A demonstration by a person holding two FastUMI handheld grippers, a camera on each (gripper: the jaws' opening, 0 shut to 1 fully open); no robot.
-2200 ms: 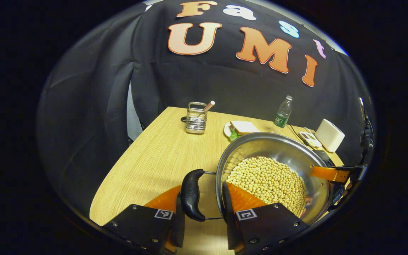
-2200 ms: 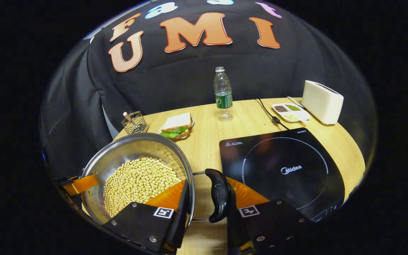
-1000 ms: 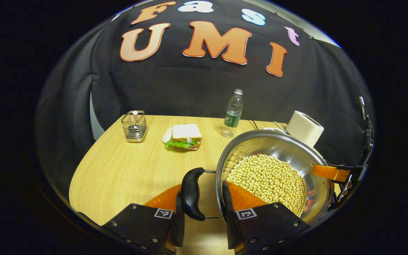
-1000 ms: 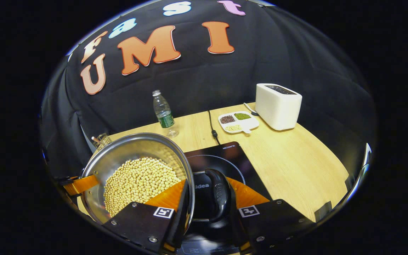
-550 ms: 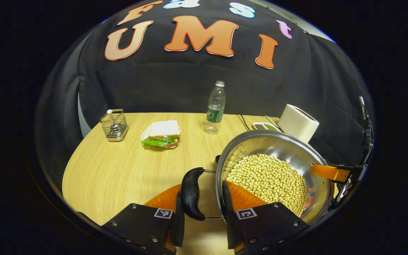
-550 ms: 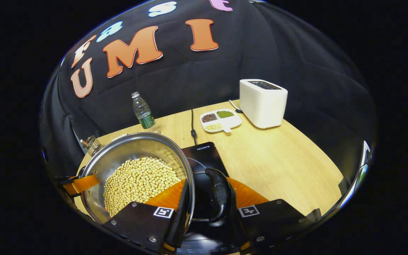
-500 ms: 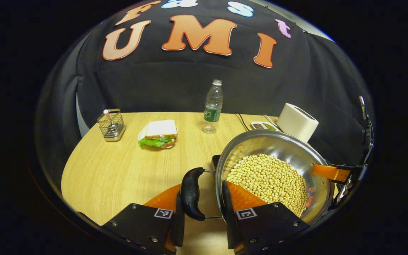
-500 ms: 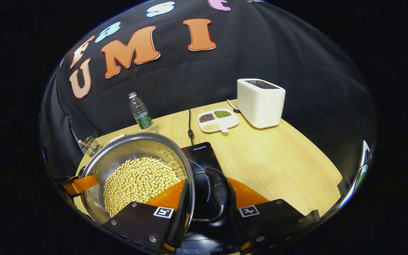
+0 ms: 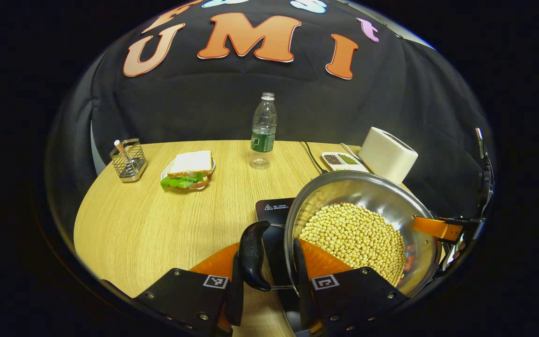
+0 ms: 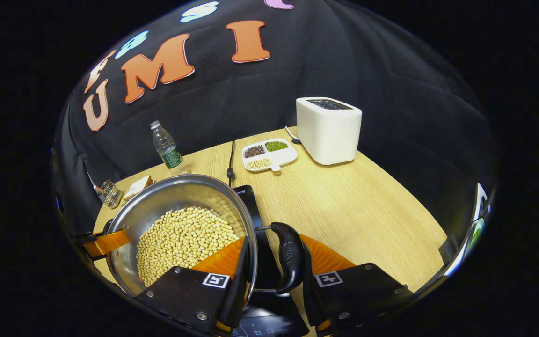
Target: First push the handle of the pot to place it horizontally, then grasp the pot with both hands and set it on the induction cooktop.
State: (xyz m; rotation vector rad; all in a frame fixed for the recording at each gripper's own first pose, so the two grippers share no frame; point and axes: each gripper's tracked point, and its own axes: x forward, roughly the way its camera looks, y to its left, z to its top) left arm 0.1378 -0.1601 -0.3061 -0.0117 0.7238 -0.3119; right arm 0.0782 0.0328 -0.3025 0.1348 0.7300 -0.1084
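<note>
pot shifted over cooktop, wooden table

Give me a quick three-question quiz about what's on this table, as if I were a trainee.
1. True or false: the pot is empty.
2. What does each hand-held gripper clamp? A) the bottle B) a pot handle C) the toaster
3. Fill in: beside the toaster lies a divided ___ of beans.

Key:
1. False; it holds soybeans.
2. B; the left hand-held gripper and right hand-held gripper each grip one.
3. Tray.

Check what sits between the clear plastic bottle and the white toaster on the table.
In the right gripper view, a black cord and white three-compartment dish lie between bottle and toaster.
</note>
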